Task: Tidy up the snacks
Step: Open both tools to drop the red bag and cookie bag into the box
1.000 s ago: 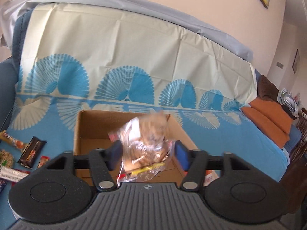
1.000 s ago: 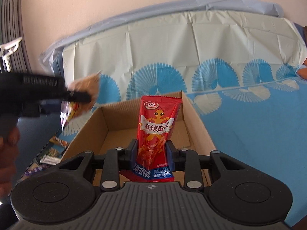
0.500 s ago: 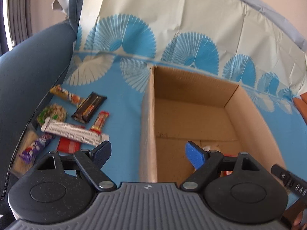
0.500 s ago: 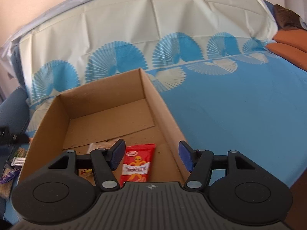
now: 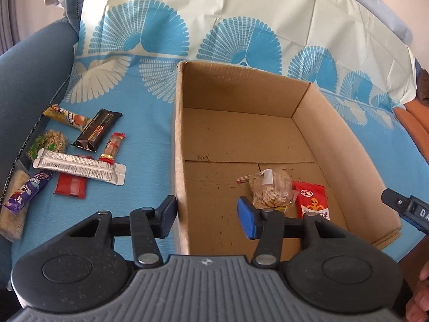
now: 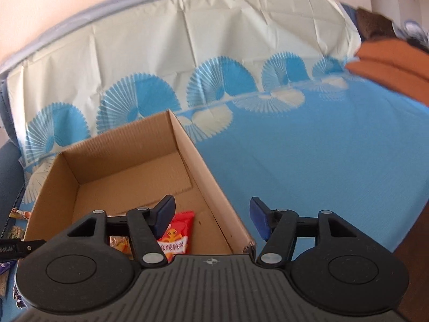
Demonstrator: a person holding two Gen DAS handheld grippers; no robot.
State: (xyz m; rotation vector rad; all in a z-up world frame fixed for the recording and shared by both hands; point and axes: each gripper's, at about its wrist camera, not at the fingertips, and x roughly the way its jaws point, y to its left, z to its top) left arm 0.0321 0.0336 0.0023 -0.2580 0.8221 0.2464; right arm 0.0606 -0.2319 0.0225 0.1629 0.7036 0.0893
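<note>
An open cardboard box (image 5: 187, 123) sits on the blue cloth. Inside it lie a clear bag of nuts (image 5: 270, 187) and a red snack packet (image 5: 313, 204); the packet also shows in the right wrist view (image 6: 177, 236). My left gripper (image 5: 207, 218) is open and empty, straddling the box's left wall. My right gripper (image 6: 211, 218) is open and empty, straddling the box's right wall (image 6: 214, 187). Several loose snacks lie left of the box: a silver packet (image 5: 80, 166), a black bar (image 5: 97, 128), a small red stick (image 5: 112, 147) and a red square packet (image 5: 71, 185).
A dark blue sofa arm (image 5: 29, 80) borders the snacks on the left. A purple packet (image 5: 26, 193) and a green-wrapped snack (image 5: 48, 142) lie by it. Orange cushions (image 6: 394, 64) sit far right. Blue cloth (image 6: 321, 147) stretches right of the box.
Both grippers let go of their snacks into the box and pulled back. The left gripper swung left over the box's left wall; the right moved right over its right wall.
</note>
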